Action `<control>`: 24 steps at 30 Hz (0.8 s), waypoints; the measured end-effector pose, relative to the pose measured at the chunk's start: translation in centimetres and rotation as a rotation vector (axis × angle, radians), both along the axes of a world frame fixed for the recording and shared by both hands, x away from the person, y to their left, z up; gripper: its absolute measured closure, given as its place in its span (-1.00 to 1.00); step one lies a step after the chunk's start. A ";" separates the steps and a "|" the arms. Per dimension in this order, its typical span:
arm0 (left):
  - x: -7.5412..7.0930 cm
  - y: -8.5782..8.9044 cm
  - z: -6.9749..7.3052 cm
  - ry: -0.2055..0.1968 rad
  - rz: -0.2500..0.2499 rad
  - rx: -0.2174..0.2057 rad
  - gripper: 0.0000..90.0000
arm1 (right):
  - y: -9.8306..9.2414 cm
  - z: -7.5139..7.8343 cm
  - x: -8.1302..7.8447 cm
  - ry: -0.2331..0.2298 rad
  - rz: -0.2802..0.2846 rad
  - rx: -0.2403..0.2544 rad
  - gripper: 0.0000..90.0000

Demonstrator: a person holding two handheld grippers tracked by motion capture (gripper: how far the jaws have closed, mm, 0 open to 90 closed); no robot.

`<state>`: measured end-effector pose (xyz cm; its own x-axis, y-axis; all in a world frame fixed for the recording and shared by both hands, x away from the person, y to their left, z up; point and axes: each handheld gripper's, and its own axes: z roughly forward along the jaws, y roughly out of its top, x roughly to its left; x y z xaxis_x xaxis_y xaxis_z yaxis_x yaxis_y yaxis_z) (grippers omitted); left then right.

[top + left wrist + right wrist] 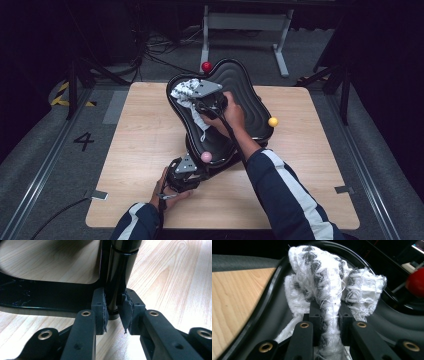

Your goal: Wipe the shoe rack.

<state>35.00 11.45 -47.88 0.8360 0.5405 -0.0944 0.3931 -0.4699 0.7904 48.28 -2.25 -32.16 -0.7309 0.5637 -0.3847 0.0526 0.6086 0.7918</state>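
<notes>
A black three-lobed ridged tray (247, 100) stands tilted on a black stand on the wooden table (145, 135). My right gripper (194, 104) is shut on a white cloth with a grey pattern (183, 90) and holds it against the tray's upper left lobe. In the right gripper view the bunched cloth (322, 272) rises from between the jaws of that gripper (329, 312) and lies on the tray's inner surface (274, 312). My left gripper (196, 169) is low at the stand, shut on its black post (117, 277); the pads (100, 307) press on both sides of the post.
Coloured balls sit at the tray's tips: red (206, 66), yellow (272, 121), pink (206, 156). The stand's flat black base (37, 295) lies on the table. Bare wood surrounds the stand. Cables and a metal frame (245, 22) are on the floor beyond.
</notes>
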 end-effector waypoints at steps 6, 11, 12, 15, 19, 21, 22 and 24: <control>0.0 0.0 0.0 -0.003 -0.002 0.003 0.63 | -2.2 0.1 1.1 0.002 -0.050 -0.012 0.74; 0.0 0.0 0.0 0.001 0.000 0.002 0.63 | -4.3 -0.2 1.9 0.015 -0.085 0.013 0.74; 0.0 0.0 0.0 0.001 0.000 0.002 0.63 | -4.3 -0.2 1.9 0.015 -0.085 0.013 0.74; 0.0 0.0 0.0 0.001 0.003 -0.002 0.63 | -5.5 -0.3 2.4 0.021 -0.111 0.028 0.74; -0.1 0.0 0.0 0.002 0.005 0.001 0.63 | -7.2 -0.5 3.1 0.039 -0.142 0.055 0.74; 0.0 0.0 0.0 0.003 0.003 0.000 0.63 | -8.0 -0.6 3.4 0.046 -0.158 0.064 0.74; -0.1 0.0 0.0 0.004 0.005 0.000 0.63 | -8.3 -0.6 3.5 0.049 -0.166 0.064 0.74; 0.0 0.0 0.0 0.003 0.003 0.000 0.63 | -9.2 -0.6 4.0 0.055 -0.188 0.072 0.74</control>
